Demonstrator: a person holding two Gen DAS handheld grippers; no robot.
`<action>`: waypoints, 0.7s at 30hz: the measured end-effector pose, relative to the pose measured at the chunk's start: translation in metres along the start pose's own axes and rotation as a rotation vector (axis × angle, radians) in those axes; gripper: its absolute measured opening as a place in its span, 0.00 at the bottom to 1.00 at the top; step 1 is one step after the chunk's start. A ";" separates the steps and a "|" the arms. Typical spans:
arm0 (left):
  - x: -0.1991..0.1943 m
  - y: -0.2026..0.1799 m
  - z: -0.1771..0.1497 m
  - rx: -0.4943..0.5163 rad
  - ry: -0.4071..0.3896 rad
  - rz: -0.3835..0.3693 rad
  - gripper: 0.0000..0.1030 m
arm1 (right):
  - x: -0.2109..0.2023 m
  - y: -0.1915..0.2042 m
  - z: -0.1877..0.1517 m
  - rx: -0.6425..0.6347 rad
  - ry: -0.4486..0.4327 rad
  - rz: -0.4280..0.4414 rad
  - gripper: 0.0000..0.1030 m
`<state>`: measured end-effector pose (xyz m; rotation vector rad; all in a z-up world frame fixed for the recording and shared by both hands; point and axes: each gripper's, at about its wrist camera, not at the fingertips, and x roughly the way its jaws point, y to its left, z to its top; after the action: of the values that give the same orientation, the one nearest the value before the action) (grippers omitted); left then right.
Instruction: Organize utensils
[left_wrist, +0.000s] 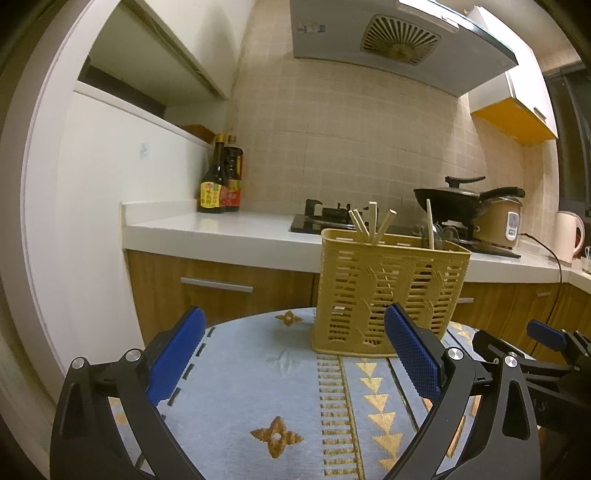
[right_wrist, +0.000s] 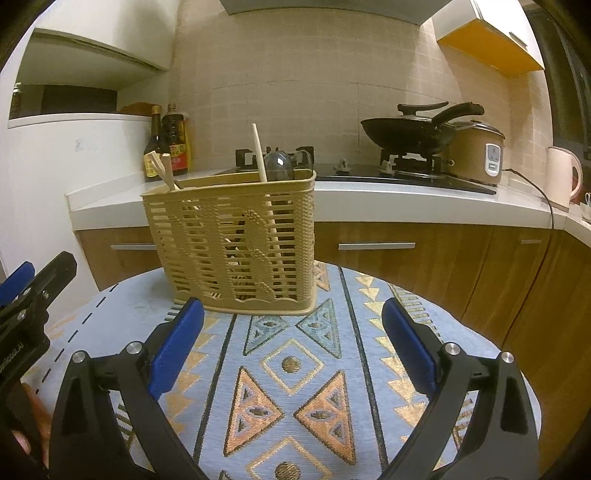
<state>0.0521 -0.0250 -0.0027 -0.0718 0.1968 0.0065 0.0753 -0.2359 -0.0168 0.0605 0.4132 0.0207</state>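
The matte black left claw (left_wrist: 294, 354) has two curved arms with triangular cut-outs, round silver screw heads at the joints, and flat blue pads (left_wrist: 413, 354) with a fine cross-hatched texture. The matte black right claw (right_wrist: 292, 345) shows the same build, its blue pads (right_wrist: 177, 347) smoother.

You are not getting much to read here. The front sauce bottle (left_wrist: 213, 177) is showing a yellow label (left_wrist: 210, 195) with red Chinese characters, too blurred to make out. The second bottle (left_wrist: 233, 173) is carrying a red label, also unreadable. The rice cooker (right_wrist: 476, 151) is showing a white panel (right_wrist: 492, 158) whose markings are too small.
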 end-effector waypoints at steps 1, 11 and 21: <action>0.000 -0.001 0.000 0.006 0.004 0.004 0.93 | 0.000 -0.001 0.000 0.003 0.003 -0.001 0.90; 0.003 -0.002 -0.001 0.011 0.027 0.010 0.93 | 0.002 0.002 0.000 -0.014 0.010 -0.002 0.92; 0.003 -0.004 -0.002 0.020 0.034 0.010 0.93 | 0.003 0.002 0.000 -0.013 0.015 -0.002 0.92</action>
<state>0.0545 -0.0292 -0.0052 -0.0510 0.2312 0.0136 0.0779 -0.2340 -0.0181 0.0475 0.4276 0.0221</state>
